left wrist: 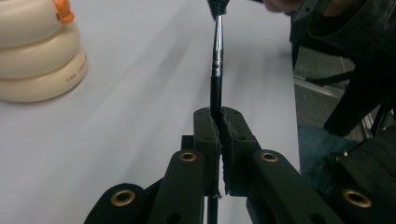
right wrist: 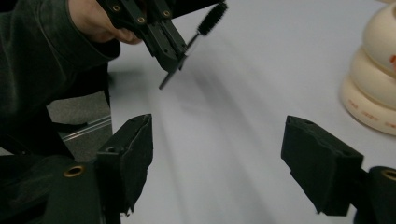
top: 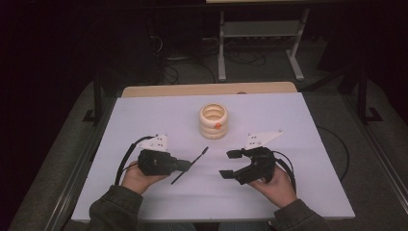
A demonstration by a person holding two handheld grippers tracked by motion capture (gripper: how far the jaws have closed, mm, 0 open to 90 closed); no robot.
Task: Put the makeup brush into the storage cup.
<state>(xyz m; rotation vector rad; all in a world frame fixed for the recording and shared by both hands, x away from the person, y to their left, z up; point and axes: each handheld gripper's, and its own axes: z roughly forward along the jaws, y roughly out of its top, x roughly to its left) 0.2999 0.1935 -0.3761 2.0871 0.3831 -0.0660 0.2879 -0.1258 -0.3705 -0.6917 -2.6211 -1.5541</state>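
My left gripper (top: 186,165) is shut on a thin black brush (top: 202,154), and the bristle end points up and away toward the table's middle. The left gripper view shows the jaws (left wrist: 223,133) pressed together on the brush's black handle (left wrist: 216,60), with a silver ferrule above them. To the right, my right gripper (top: 227,163) is open, its wide-apart jaws (right wrist: 219,149) holding nothing. A cream ringed holder (top: 213,121) with an orange dot stands at mid-table, beyond both grippers. The right gripper view shows the left gripper (right wrist: 173,56) with the brush (right wrist: 211,19).
The white tabletop (top: 288,144) has a wooden strip (top: 207,89) along its far edge. A metal stand (top: 260,43) and cables sit on the dark floor beyond. A black cable (top: 339,149) loops off the table's right side.
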